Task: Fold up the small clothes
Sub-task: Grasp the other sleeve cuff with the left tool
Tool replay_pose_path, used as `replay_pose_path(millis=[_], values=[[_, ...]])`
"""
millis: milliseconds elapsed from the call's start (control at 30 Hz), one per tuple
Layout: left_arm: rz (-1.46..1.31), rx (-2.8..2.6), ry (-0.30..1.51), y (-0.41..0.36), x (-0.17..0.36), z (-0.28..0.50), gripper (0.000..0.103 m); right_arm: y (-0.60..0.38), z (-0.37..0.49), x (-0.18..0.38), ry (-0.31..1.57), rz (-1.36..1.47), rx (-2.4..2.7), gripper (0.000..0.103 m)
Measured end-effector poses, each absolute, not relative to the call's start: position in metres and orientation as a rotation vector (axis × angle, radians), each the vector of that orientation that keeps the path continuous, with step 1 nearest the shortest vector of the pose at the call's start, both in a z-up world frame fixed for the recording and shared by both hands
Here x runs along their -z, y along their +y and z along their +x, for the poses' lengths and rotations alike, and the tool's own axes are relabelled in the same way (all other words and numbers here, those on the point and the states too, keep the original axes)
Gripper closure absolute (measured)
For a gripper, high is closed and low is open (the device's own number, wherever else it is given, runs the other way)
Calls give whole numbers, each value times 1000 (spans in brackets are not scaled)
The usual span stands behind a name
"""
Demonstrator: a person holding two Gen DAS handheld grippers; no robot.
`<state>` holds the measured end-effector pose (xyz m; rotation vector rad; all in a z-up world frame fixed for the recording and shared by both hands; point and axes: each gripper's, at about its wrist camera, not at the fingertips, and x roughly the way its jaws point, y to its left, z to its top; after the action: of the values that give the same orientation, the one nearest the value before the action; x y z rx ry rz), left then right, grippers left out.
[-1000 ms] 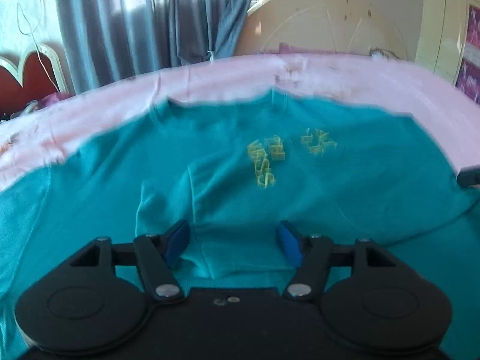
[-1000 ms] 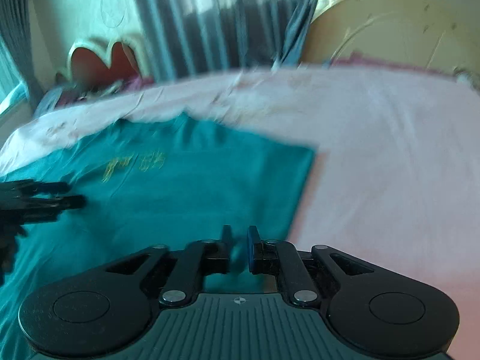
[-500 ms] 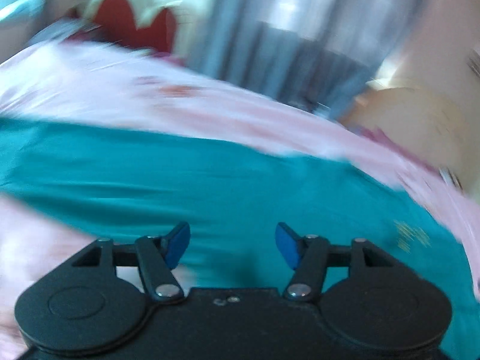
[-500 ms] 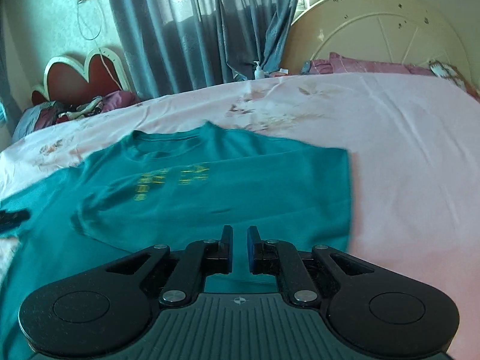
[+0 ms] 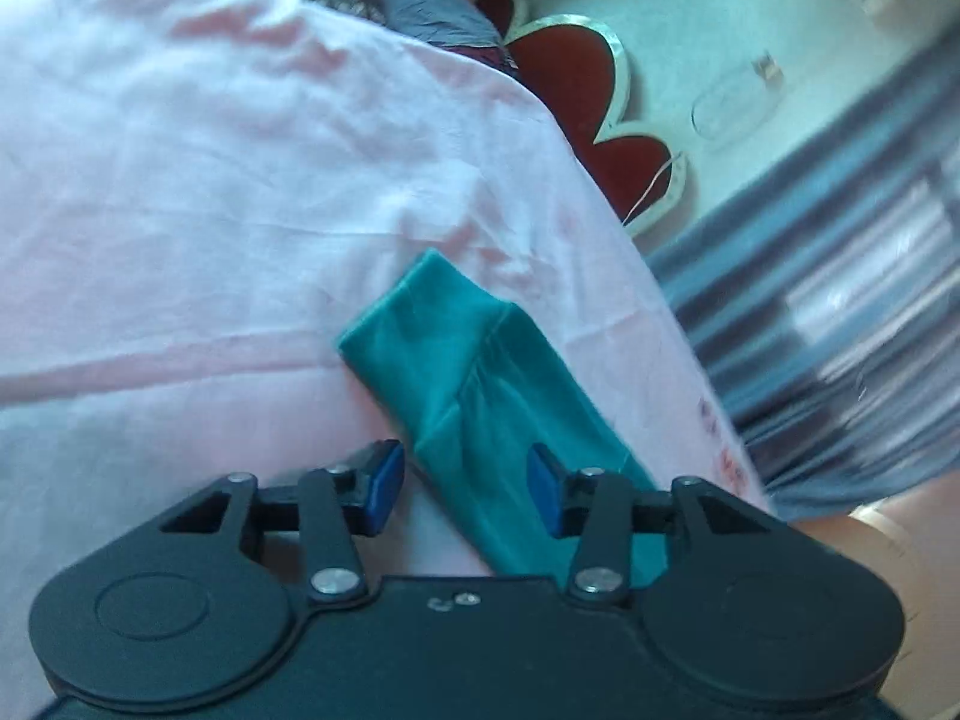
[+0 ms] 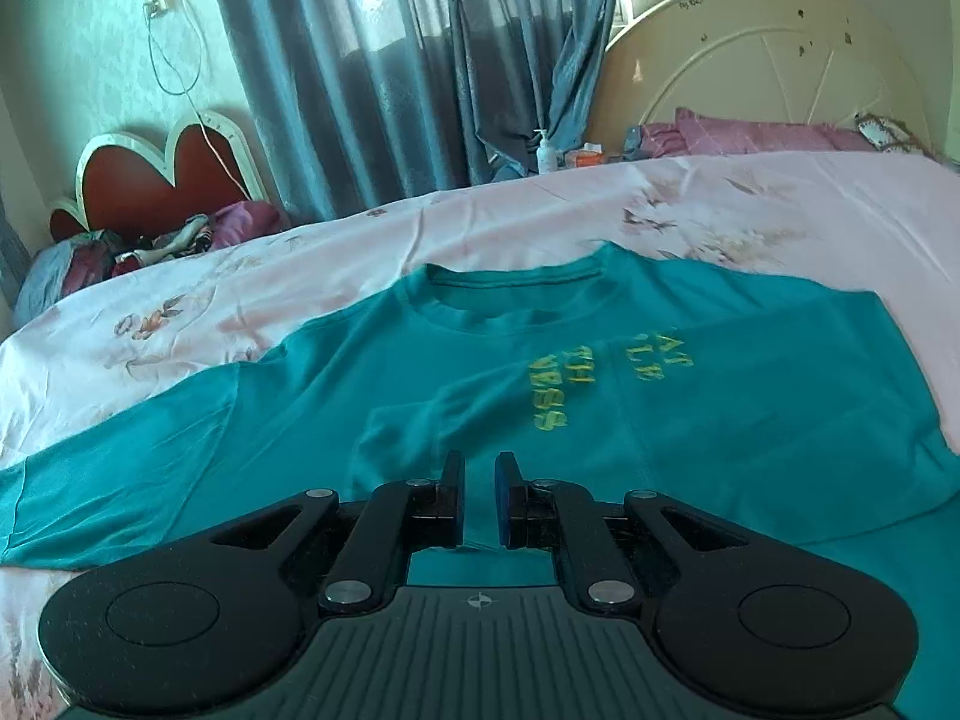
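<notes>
Your left gripper [image 5: 459, 483] has its blue pads apart and closing, with the end of the teal sleeve [image 5: 474, 372] lying between them; neither pad presses on the cloth. That sleeve runs as a long strip from under the gripper up and leftward in the left wrist view, cuff end farthest from you, flat on the pink bedsheet [image 5: 198, 192].

Your right gripper [image 6: 479, 498] shows a narrow gap that is opening — nothing is pinched in it, though the teal t-shirt [image 6: 690, 420] lies just beneath and ahead. You have one shirt, spread face up across the bed, collar [image 6: 516, 294] away from you toward the curtains, its long axis running from your gripper to the collar. Yellow lettering [image 6: 594, 378] on the chest reads upside down from where you stand. One sleeve stretches out to the left edge of the right wrist view; the other side ends in a straight edge, with a loose flap [image 6: 420, 426] of cloth lying on the chest.

The sheet is pale pink with a faint floral print. Beyond it: grey-blue curtains [image 6: 384, 60], a cream round headboard [image 6: 762, 60] with a purple pillow [image 6: 750, 135], one heart-shaped red headboard [image 6: 162, 174] beside a heap of clothes [image 6: 168, 240], and a pump bottle [image 6: 546, 150].
</notes>
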<state>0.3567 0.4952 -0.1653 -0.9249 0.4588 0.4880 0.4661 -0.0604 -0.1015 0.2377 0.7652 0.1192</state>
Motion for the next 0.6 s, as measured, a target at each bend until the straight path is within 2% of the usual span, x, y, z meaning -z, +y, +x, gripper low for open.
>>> replay_pose_path(millis=[33,67,200,267,367,600], values=[[-943,-481,446,500,169,357,62,-57,465,99,740,228,-100,54],[-960,-475,436,507,173,361,65,-54,464,98,721,215,-92,41],[-1024,-460,409,521,183,363,79,-60,468,94,724,234,-77,41],[-1047,-465,401,527,189,363,91,-65,467,92,734,229,-73,41],[-1070,-469,375,530,193,363,94,-79,464,94,757,257,-44,41],[-836,-377,386,469,150,394,96,-119,457,103,782,310,-11,41]])
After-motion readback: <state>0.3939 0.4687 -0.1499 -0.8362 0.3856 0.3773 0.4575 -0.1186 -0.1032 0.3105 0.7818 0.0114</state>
